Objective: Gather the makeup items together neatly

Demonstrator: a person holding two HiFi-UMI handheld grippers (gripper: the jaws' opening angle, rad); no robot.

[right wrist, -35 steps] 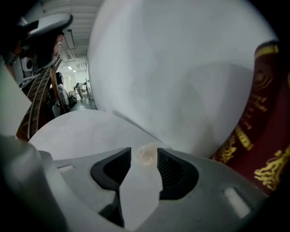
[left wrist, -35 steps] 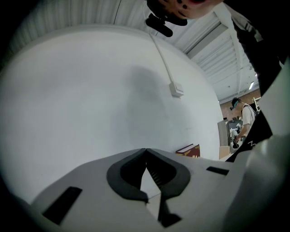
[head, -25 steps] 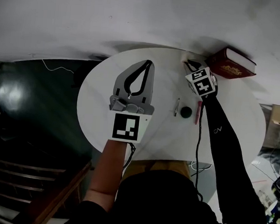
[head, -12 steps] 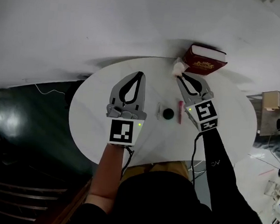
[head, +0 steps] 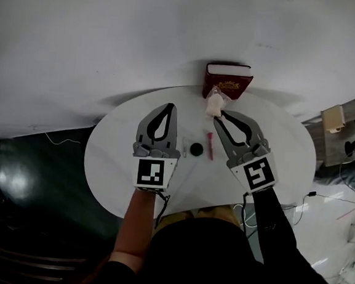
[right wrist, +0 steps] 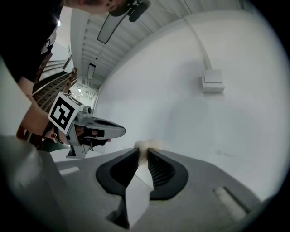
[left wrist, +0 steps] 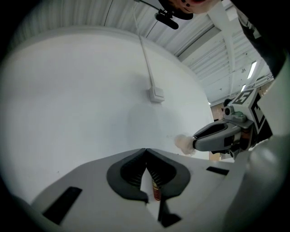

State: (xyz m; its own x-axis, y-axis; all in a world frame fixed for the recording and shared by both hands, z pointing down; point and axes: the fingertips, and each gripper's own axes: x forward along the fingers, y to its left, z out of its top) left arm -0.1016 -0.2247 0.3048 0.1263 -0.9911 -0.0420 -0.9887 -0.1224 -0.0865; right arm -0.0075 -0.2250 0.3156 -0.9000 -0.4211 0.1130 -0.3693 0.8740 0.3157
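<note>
Right claw [head: 220,113] has lifted; nearly shut, pinching puff [head: 214,104].

The table [head: 114,157] is seen as smooth, matt white. The powder puff [head: 215,104] looks soft and fluffy. The right gripper [right wrist: 143,151] is moulded in matt grey plastic, with ribbed black pads [right wrist: 159,174], possibly rubber.

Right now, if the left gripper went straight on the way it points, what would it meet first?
Probably the white wall: the left gripper, tongs shut, points level above the table, with nothing ahead. The puff in the right gripper sits off to its side.
</note>
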